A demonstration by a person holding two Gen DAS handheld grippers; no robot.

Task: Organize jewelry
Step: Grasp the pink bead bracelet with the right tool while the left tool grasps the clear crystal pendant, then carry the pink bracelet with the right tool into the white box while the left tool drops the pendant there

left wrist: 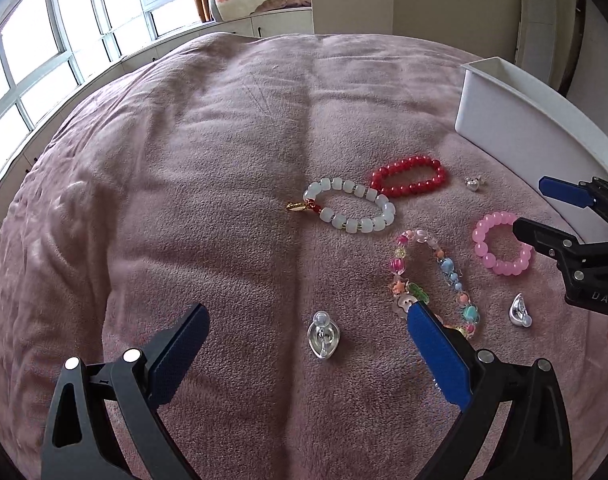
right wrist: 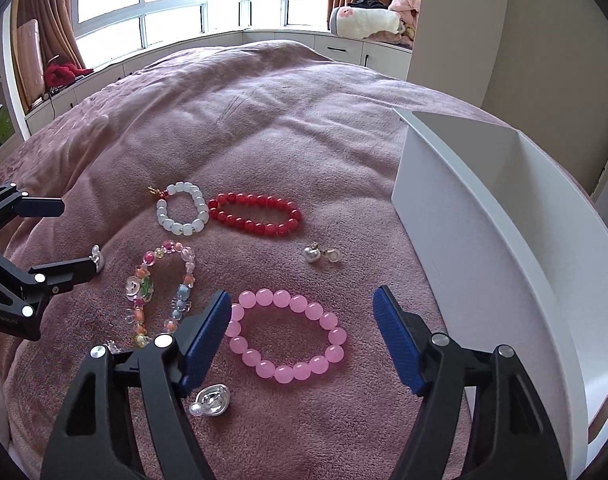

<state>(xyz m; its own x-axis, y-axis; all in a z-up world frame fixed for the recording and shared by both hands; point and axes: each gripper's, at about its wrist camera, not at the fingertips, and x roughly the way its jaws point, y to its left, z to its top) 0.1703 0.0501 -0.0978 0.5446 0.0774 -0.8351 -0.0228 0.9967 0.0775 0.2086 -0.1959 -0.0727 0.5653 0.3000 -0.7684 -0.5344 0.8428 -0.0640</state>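
Both fingers of the right gripper (right wrist: 300, 320) stand apart, one on each side of the pink bracelet (right wrist: 286, 335), not yet squeezing it. That bracelet lies on the blanket (right wrist: 264, 128), just beside the white box (right wrist: 483, 216). Left of it, the left gripper (left wrist: 307, 332) waits open over a clear earring (left wrist: 323, 340). Picking up seems to be starting. Next, the right fingers likely must go lower and pinch the beads.

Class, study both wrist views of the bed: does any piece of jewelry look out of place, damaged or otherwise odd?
Nothing looks damaged. All the jewelry lies loose on the pink blanket, none visibly in the white organizer tray. The white bead bracelet and red bead bracelet touch; the matching silver earrings lie apart.
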